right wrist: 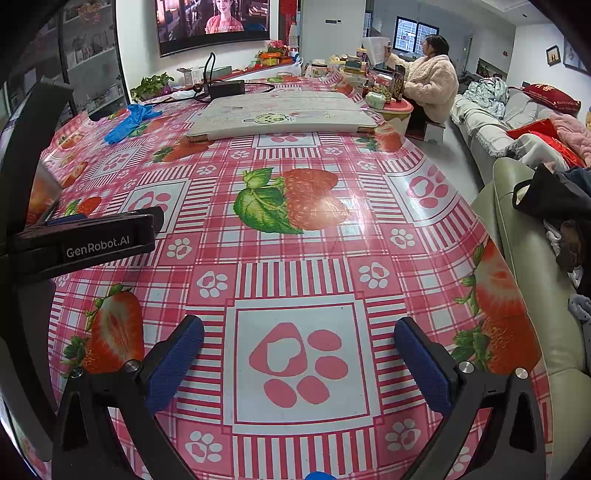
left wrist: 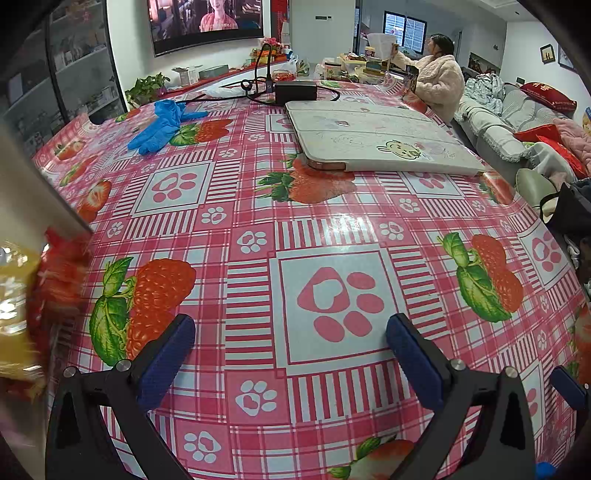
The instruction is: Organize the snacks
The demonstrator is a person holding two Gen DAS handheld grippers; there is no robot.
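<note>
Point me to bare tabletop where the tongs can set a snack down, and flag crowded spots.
Free: the wide pink strawberry-print tablecloth between both open tongs, left and right, and the white folded board. Also bare between that board and the blue rubber gloves. Crowded: the far edge with the black power brick and cables, and left of the left tongs, the orange-red snack bag.

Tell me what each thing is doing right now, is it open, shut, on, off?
left gripper: open, holding nothing.
right gripper: open, holding nothing.
TV: on, showing a picture.
tablet case: closed, lying flat on the table.
blue gloves: off, lying limp on the tablecloth.
snack bag: at the left edge, blurred; can't tell if opened.
</note>
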